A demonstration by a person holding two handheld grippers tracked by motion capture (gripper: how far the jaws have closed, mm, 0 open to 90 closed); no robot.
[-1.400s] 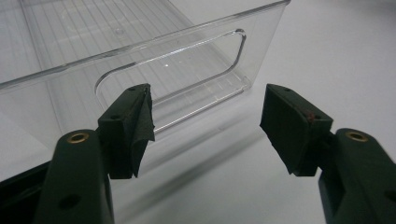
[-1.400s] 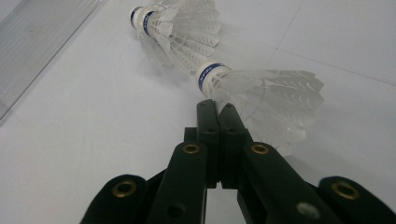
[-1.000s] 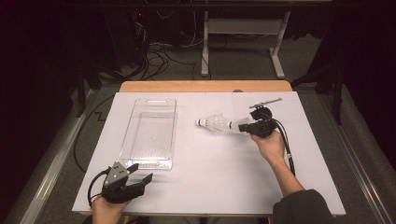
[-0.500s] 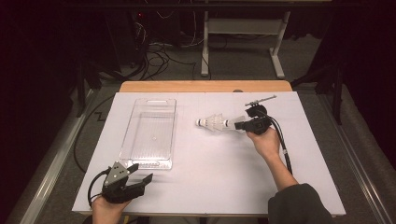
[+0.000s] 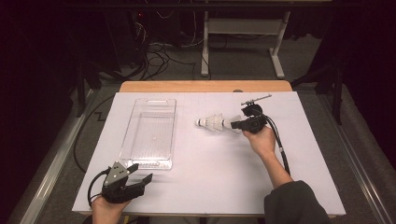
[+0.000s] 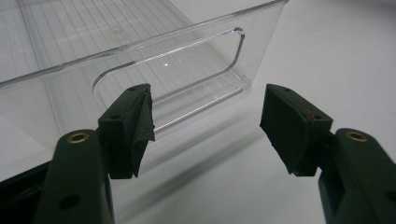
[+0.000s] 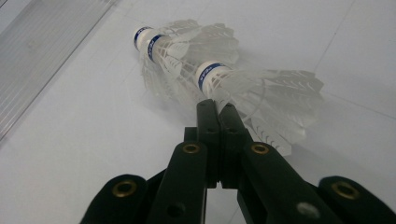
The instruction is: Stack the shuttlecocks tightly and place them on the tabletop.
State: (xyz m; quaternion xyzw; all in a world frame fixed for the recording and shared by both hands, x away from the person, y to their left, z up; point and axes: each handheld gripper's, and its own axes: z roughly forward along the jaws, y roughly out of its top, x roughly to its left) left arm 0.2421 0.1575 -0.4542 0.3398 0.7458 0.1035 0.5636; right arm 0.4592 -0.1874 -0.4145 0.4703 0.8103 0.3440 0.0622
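Observation:
Three white shuttlecocks (image 5: 215, 123) with blue-banded corks lie nested in a row on the white table, right of the clear plastic tray (image 5: 150, 133). My right gripper (image 5: 236, 124) points left at them. Its jaws are pressed together, the tips pinching the feather skirt of the nearest shuttlecock (image 7: 261, 93); the right gripper (image 7: 217, 106) tips meet just behind its cork. My left gripper (image 5: 142, 173) rests at the table's near left, open, facing the tray's near end wall (image 6: 168, 60). Nothing sits between the left gripper (image 6: 205, 126) jaws.
The tray is empty and has a cut-out handle in its end wall. A thin metal tool (image 5: 256, 99) lies at the far right of the white table (image 5: 317, 154), behind my right hand. A cable (image 5: 280, 144) trails along the right forearm.
My right gripper has edged slightly left toward the shuttlecocks. The shuttlecocks, the tray and the left gripper have stayed put.

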